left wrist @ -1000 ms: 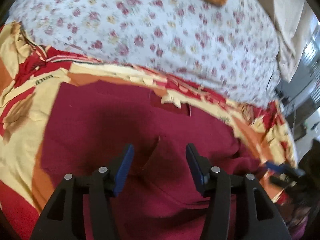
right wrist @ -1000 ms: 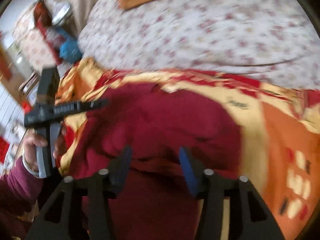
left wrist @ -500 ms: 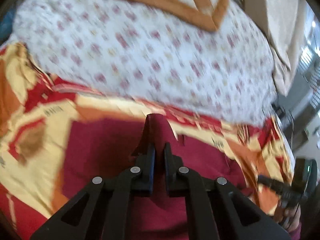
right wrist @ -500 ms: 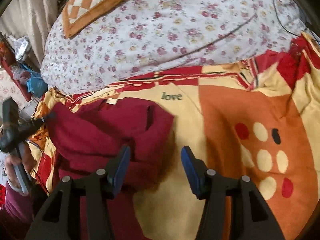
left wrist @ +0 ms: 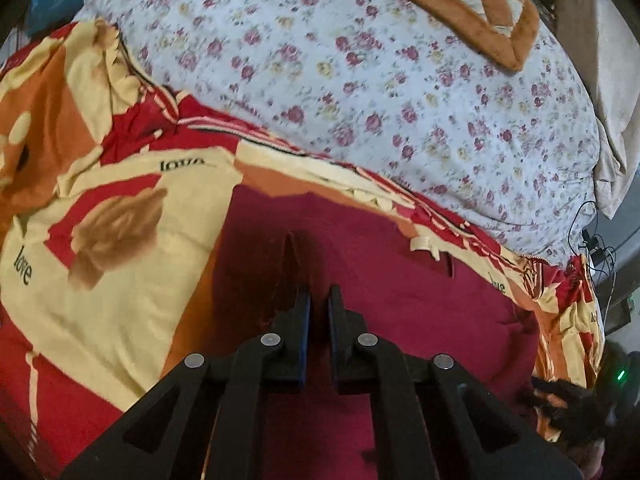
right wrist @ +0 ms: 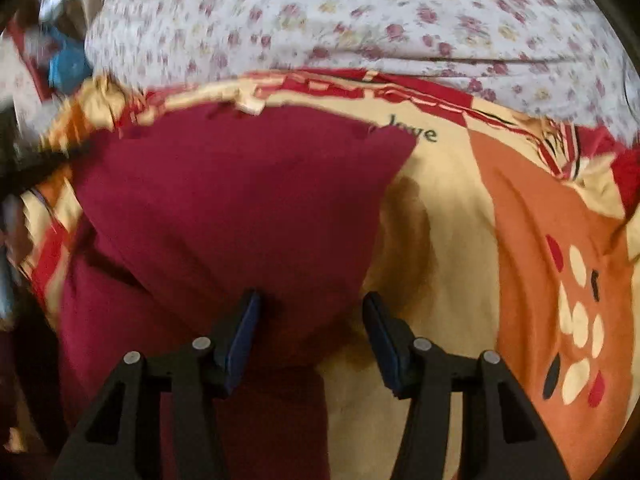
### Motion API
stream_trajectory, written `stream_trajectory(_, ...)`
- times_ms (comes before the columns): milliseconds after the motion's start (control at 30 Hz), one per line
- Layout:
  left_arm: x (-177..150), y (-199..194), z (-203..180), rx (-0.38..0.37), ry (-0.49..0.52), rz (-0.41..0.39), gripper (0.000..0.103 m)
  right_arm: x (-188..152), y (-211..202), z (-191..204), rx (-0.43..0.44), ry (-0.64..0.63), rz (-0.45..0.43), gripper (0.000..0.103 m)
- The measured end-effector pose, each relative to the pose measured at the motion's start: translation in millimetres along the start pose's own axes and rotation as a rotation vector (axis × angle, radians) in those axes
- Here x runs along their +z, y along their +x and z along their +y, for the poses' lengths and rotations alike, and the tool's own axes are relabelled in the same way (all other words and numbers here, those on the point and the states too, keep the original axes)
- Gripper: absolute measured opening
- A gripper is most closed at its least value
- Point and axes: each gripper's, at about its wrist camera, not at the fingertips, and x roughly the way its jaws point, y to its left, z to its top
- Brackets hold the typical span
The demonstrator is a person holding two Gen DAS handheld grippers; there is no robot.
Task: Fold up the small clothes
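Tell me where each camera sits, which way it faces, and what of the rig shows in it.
Left wrist: rides the left gripper, looking forward over the maroon garment toward the floral quilt; its fingers are shut on a pinch of cloth.
Right wrist: rides the right gripper, facing the garment's corner; fingers open, blurred.
Shared: the garment, the patterned blanket and the quilt.
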Motion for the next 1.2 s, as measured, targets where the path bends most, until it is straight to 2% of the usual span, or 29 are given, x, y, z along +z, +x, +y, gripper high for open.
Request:
stream_trajectory(67,-1.8,0.7,-1.2,0.000,-0.001,0.001,0.000,8.4,-12.5,-14.6,0.039,0.085,-0.065,0.056)
stream_trajectory(133,-1.8,-0.6,-4.8,-0.005,0.001,-0.006,0.000,21.5,-16.9,-29.2,0.053,0.172,-0.136,0.066)
stream_trajectory(167,-1.4,-1.6,-7.5,-0.008,0.004,-0.012,0.000,27.3,-12.9,-32.9,0.063,0.189,-0.144,0.071)
stream_trajectory(233,1.7,-3.5,-12.4,-0.014,0.009,-0.020,0.000,38.9,6.9,-33.1,0.081,0.186,-0.107,0.071)
stream_trajectory(267,3.7,-5.3,-14.8,-0.019,0.012,-0.024,0.000,43.6,15.9,-30.1,0.071,0.167,-0.091,0.066)
stream_trajectory(300,6.8,-8.7,-17.4,-0.031,0.014,-0.033,0.000,47.4,19.9,-25.7,0.054,0.137,-0.092,0.041)
stream_trajectory(333,8.7,-11.8,-19.1,-0.046,0.014,-0.040,0.000,50.8,19.5,-21.2,0.018,0.089,-0.110,0.024)
stream_trajectory(367,11.3,-18.7,-22.5,-0.079,0.020,-0.064,0.000,53.5,14.2,-18.7,-0.008,0.062,-0.146,0.016)
stream_trajectory(500,17.9,-38.2,-35.4,-0.156,0.059,-0.150,0.000,53.9,-23.7,-38.0,0.035,0.143,-0.315,0.012)
stream_trajectory(533,20.4,-38.4,-38.3,-0.160,0.067,-0.160,0.000,52.3,-27.6,-43.8,0.036,0.165,-0.337,0.012)
stream_trajectory(600,25.3,-26.7,-43.4,-0.116,0.085,-0.153,0.000,55.2,-23.0,-51.1,0.037,0.200,-0.344,0.012)
stream_trajectory(700,28.1,8.8,-32.6,-0.062,0.029,-0.080,0.000,65.4,3.0,-57.1,0.048,0.241,-0.309,0.013)
stream_trajectory(767,24.6,34.7,-17.7,0.001,-0.021,-0.014,0.000,72.1,24.9,-61.1,0.014,0.228,-0.280,0.016)
stream_trajectory(833,19.2,45.9,-6.9,-0.006,-0.064,0.033,0.000,72.2,32.5,-69.1,-0.015,0.260,-0.248,0.038)
stream_trajectory(867,16.9,47.0,-3.5,-0.013,-0.073,0.039,0.000,67.1,27.8,-75.9,-0.022,0.302,-0.248,0.055)
stream_trajectory(967,14.5,44.7,-3.7,-0.008,-0.054,0.026,0.000,53.2,7.2,-78.2,-0.004,0.324,-0.271,0.056)
stream_trajectory(1100,14.1,49.3,-5.8,0.007,-0.049,0.033,0.000,30.2,-3.9,-46.0,-0.016,0.160,-0.214,0.056)
stream_trajectory(1167,10.2,54.5,-5.6,0.017,-0.047,0.046,0.000,20.4,8.0,-35.0,-0.083,0.081,-0.139,0.054)
stream_trajectory(1200,8.2,55.6,-6.3,0.019,-0.042,0.053,0.000,14.8,18.8,-33.6,-0.155,0.044,-0.096,0.052)
